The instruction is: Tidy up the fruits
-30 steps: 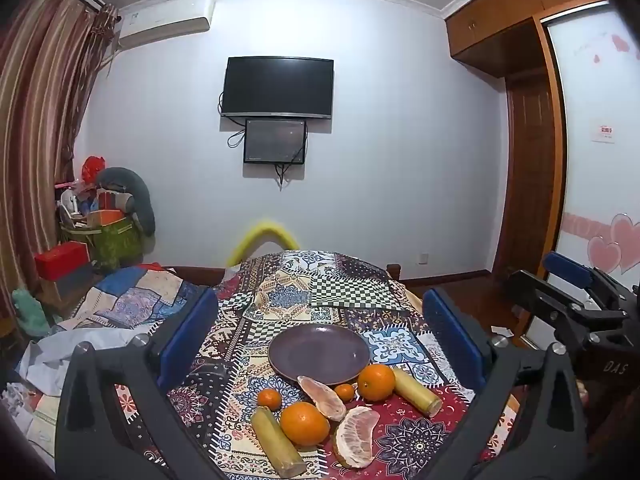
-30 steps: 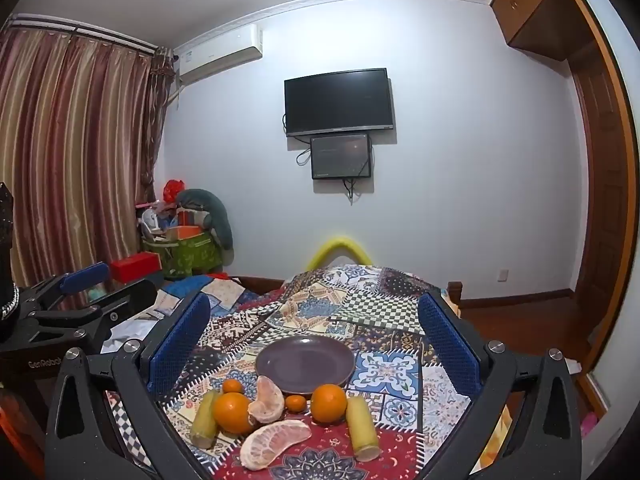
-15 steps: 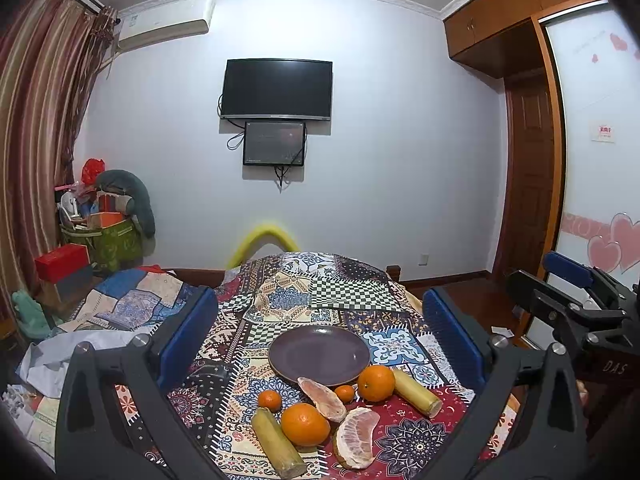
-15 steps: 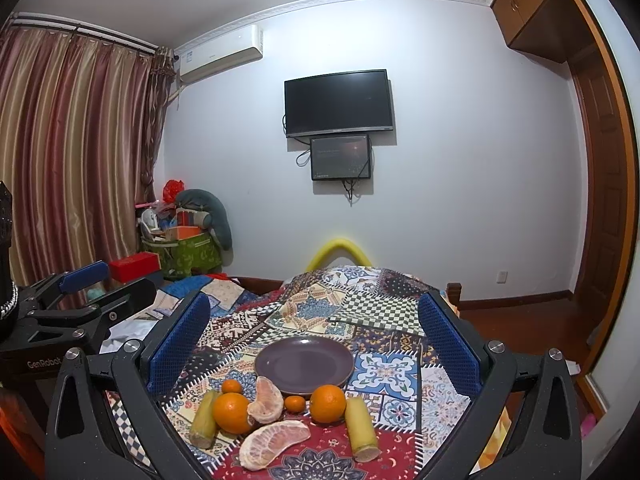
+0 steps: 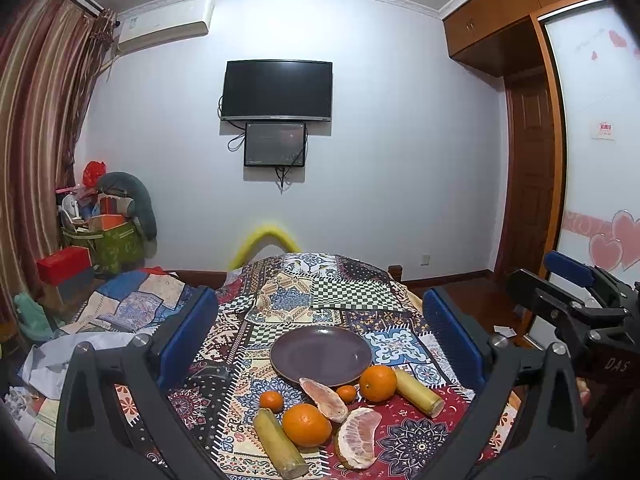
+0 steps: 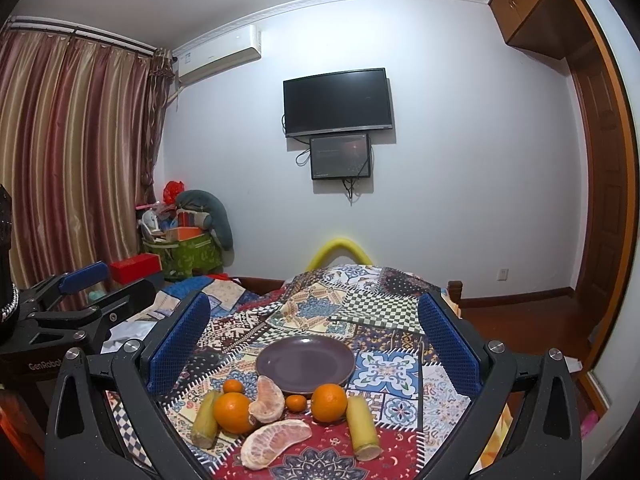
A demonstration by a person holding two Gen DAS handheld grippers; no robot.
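hovering wide open and empty, both the left gripper and right gripper have barely moved; the plate stays bare, sorting not begun.

A patchwork-covered table bears a purple plate and fruit.

We're in a bedroom at home.
We see a dark television mounted on the pale wall above a smaller screen, an air conditioner up by the ceiling, striped curtains on the left, a wooden wardrobe with a heart-decorated sliding door, and a patchwork cloth over the table.
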